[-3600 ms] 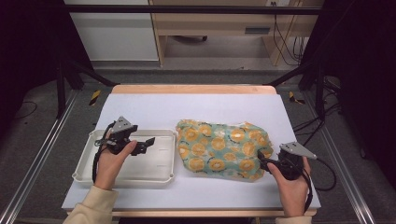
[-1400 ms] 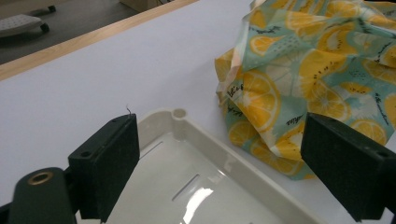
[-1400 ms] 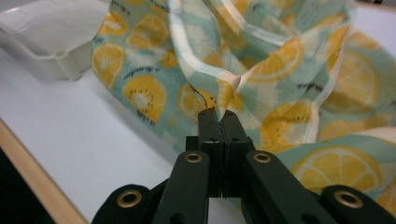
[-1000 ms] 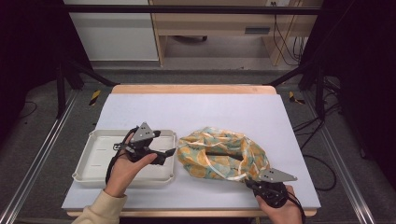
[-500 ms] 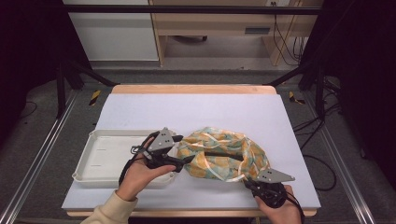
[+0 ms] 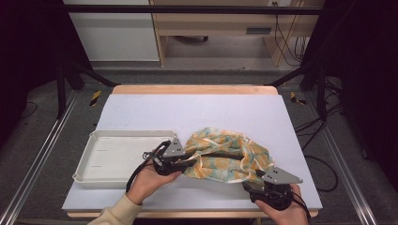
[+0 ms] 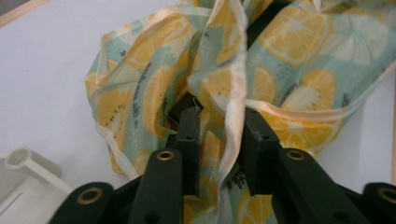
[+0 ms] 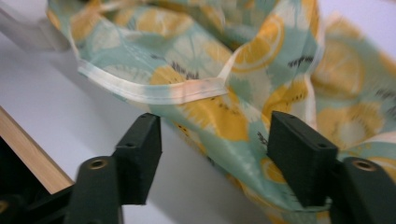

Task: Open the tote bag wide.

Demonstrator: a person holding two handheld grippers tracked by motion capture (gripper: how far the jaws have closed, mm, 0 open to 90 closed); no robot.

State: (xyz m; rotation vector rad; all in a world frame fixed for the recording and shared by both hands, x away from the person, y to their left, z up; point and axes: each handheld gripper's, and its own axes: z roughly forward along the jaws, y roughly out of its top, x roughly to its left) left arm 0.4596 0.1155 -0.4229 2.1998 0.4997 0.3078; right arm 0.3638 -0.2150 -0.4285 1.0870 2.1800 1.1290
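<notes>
Leftward since earlier, the left gripper (image 6: 187,161) has crossed from the white plastic tray (image 6: 94,161) to the lemon-print green cloth (image 6: 230,157), jaws just closing on a fold; the right gripper (image 6: 251,180), jaws just opening, stands spread around the hem.

- My left claw (image 6: 185,161) sits at the left of the high view, held low in my left hand (image 6: 149,179), its jaws pointing toward the right.
- In the left gripper view its two black jaws stand close together. They have just been closing, and a fold of cloth (image 7: 233,100) hangs between them, pressed by the pads.
- My right claw (image 6: 251,180) is at the near right, gripped by my right hand (image 6: 281,210), its grey plate on top.
- In the right gripper view its jaws stand well apart. They have just been opening, with cloth lying loosely between them, unpinched.
- My left sleeve (image 6: 112,216) enters from the bottom edge.
</notes>
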